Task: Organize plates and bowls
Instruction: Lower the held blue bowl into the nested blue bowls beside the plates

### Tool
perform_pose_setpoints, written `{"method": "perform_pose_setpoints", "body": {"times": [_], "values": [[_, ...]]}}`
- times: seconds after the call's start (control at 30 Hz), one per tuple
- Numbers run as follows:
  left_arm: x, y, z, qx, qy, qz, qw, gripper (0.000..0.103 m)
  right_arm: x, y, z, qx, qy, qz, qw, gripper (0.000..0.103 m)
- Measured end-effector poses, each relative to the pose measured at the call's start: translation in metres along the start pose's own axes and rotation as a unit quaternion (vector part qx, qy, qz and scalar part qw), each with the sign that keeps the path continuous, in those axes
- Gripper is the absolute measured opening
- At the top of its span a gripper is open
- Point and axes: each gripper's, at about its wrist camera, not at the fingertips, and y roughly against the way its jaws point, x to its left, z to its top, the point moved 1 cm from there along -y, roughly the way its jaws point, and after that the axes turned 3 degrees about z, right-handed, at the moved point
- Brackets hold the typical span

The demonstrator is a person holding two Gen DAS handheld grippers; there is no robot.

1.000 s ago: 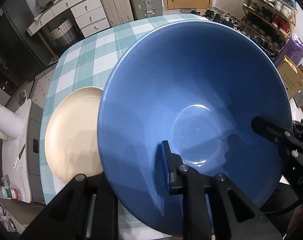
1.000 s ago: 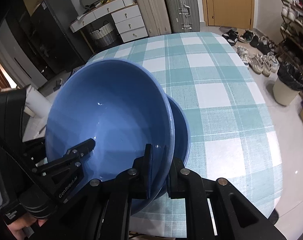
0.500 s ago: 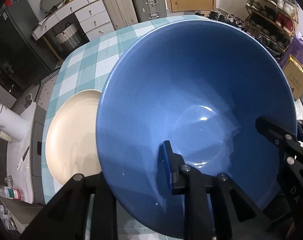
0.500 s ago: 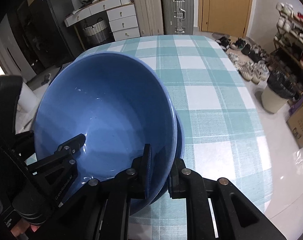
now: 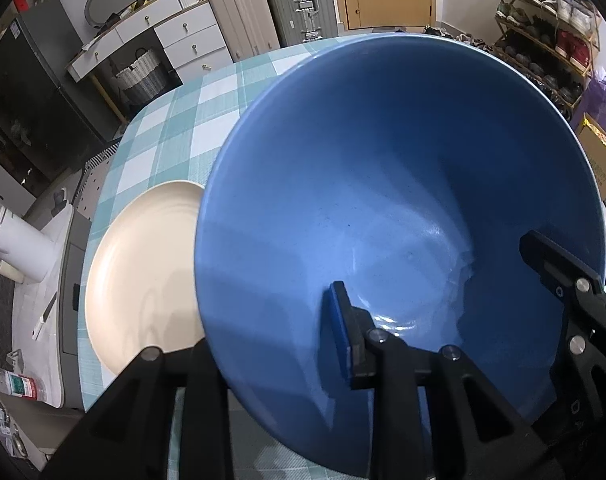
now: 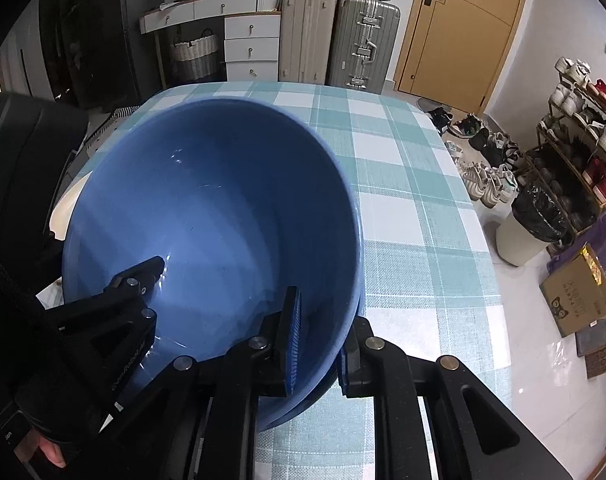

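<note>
Fingers of left gripper (image 5: 275, 340) and right gripper (image 6: 319, 340) each pinch the glossy blue ceramic bowl (image 5: 399, 184) wall; rigid, probably slippery and breakable, so hold at the rim.

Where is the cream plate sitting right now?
In the left wrist view, the cream plate lies on the checked tablecloth near the table's left edge, partly hidden behind the blue bowl.

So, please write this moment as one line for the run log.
left gripper: shut on blue bowl rim | right gripper: shut on opposite rim | bowl: tilted, over checked table | cream plate: beside
</note>
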Motion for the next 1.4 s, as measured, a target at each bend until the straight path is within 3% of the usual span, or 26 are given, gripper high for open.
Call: {"method": "perform_pose_setpoints", "body": {"times": [0.8,1.2,1.27,1.3,1.33,1.4], "values": [[0.001,-0.001,0.003,0.010,-0.003,-0.016,0.9998,0.031,0.009,0.010,-0.002,-0.013,0.047,-0.048,0.998,0.018],[-0.002,-0.002,0.000,0.004,-0.008,-0.010,0.9999,0.034,0.013,0.010,-0.015,-0.043,0.071,-0.076,0.994,0.020],[-0.002,-0.003,-0.001,0.000,-0.007,-0.001,1.0000,0.033,0.014,0.009,-0.016,-0.049,0.083,-0.092,0.991,0.021],[-0.001,-0.003,0.000,-0.004,-0.009,0.011,0.9999,0.030,0.020,0.011,-0.018,-0.070,0.112,-0.131,0.983,0.021],[-0.001,-0.004,0.000,-0.005,-0.010,0.011,0.9999,0.030,0.024,0.012,-0.020,-0.077,0.125,-0.138,0.979,0.022],[0.002,-0.008,-0.001,0.010,0.002,-0.004,0.9999,0.030,0.023,0.007,-0.021,-0.058,0.126,-0.116,0.984,0.022]]}}
